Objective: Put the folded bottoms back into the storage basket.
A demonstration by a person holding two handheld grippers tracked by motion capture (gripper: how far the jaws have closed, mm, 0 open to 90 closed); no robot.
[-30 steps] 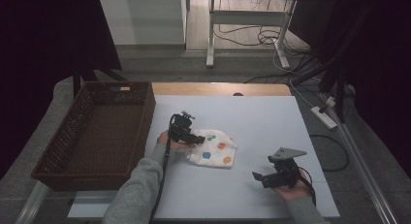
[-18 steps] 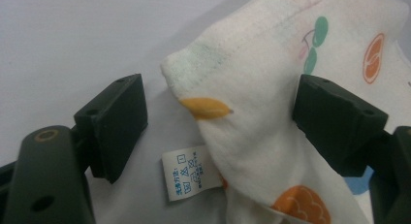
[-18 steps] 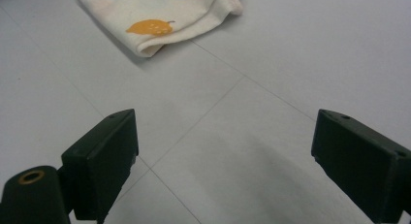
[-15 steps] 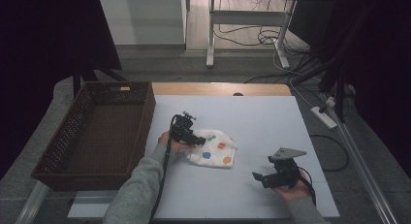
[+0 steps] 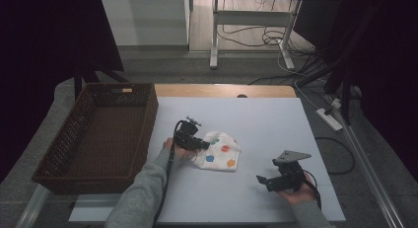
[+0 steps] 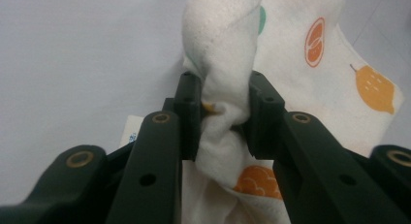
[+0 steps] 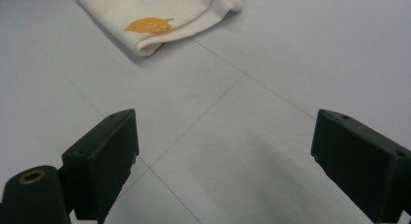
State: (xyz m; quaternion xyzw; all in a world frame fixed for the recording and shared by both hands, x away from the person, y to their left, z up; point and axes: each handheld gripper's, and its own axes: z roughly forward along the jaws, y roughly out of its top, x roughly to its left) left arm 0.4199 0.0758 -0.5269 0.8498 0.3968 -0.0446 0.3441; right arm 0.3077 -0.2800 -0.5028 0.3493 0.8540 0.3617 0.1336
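On the white table (image 5: pixel 246 198), the left gripper (image 6: pixel 219 112) has just closed on the printed cloth (image 5: pixel 220 151), likely for the basket (image 5: pixel 101 134), while the right gripper (image 7: pixel 225 151) waits open.

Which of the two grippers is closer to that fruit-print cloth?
Left. The left gripper has just closed on a bunched fold of the cloth. The right gripper rests apart from it, jaws open over bare table.

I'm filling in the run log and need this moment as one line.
left gripper: jaws just closed, pinching a fold of cloth | right gripper: open, apart from cloth | basket: left of cloth
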